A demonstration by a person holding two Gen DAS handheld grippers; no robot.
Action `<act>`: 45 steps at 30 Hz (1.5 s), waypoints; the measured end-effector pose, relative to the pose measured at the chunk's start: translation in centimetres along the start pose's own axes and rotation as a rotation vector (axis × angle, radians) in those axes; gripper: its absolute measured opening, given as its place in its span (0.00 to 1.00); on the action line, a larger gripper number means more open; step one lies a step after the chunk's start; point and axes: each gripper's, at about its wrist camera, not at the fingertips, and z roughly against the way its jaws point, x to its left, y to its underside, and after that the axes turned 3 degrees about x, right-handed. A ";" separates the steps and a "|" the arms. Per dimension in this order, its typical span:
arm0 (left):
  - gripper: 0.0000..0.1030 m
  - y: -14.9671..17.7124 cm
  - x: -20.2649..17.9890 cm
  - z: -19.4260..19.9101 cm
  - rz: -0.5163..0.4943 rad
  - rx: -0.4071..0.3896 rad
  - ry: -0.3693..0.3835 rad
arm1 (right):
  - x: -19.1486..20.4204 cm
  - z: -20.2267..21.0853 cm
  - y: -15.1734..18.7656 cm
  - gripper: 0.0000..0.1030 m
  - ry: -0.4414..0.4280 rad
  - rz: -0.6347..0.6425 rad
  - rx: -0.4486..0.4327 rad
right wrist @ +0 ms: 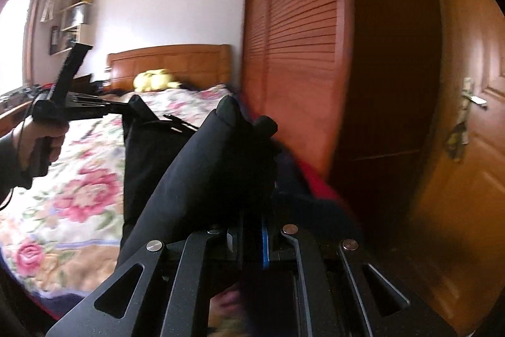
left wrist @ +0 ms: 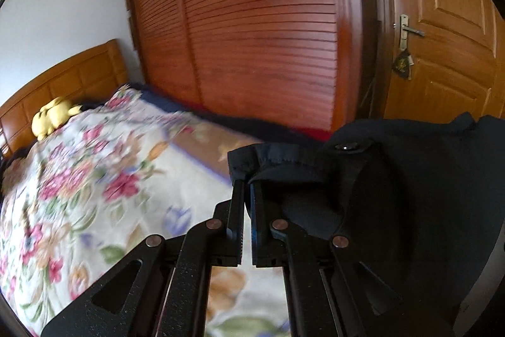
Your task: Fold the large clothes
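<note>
A large black garment [left wrist: 410, 179] with a snap button hangs in the air above the bed. My left gripper [left wrist: 247, 183] is shut on a hemmed edge of it. My right gripper [right wrist: 252, 210] is shut on another bunched edge of the garment [right wrist: 205, 172], which drapes over its fingers and hides the tips. In the right wrist view the left gripper [right wrist: 126, 108] shows at the left, held by a hand, with the cloth stretched between the two grippers.
A bed with a floral cover [left wrist: 94, 179] lies below and to the left, with a yellow plush toy [left wrist: 53, 116] by the wooden headboard [right wrist: 170, 62]. A louvred wardrobe [left wrist: 252, 21] and a wooden door [left wrist: 442, 21] stand behind.
</note>
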 end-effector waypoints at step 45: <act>0.12 8.8 -10.9 3.4 -0.055 0.039 0.158 | -5.6 -4.5 9.5 0.59 0.229 -0.267 0.293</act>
